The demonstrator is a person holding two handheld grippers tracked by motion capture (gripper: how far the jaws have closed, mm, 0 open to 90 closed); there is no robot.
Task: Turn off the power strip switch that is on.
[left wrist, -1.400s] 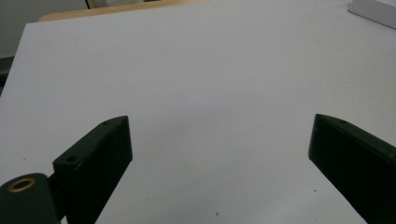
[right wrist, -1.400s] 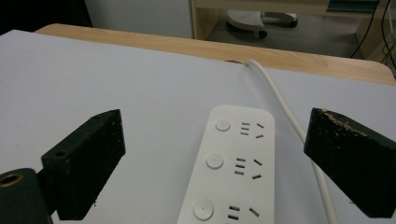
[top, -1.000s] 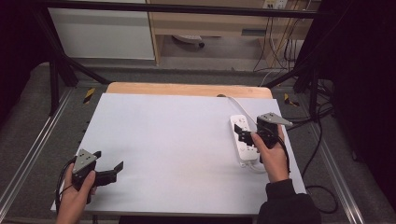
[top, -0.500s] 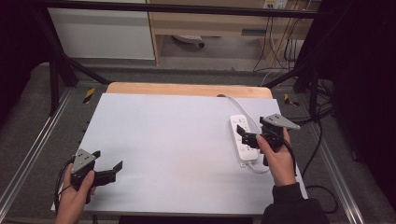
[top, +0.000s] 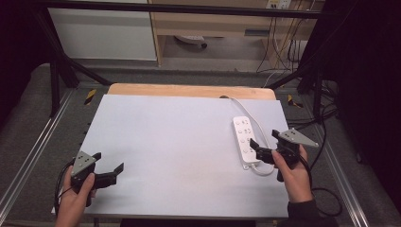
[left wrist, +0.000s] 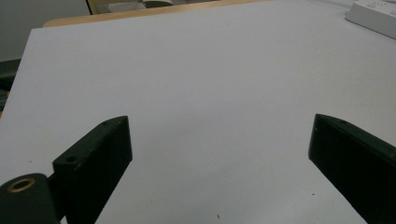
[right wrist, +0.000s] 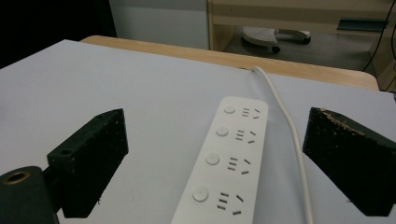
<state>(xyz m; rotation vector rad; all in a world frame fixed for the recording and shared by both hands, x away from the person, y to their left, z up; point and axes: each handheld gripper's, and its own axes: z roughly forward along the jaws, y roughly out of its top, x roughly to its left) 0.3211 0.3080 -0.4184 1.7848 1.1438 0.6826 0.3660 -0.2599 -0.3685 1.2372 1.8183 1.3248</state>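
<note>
Table point(top: 179, 142): right gripper point(top: 259, 150) withdrew slightly.

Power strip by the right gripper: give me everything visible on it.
The power strip is a long white plastic bar lying flat on the white table, near its right edge. It has four sockets, each with a round button beside it, none occupied. Its white cable loops along one side toward the table's far edge. The open right gripper hovers at its near end; contact unclear.

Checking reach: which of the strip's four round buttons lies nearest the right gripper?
The button at the near end of the power strip, farthest from its cord, between the right gripper's open jaws.
</note>
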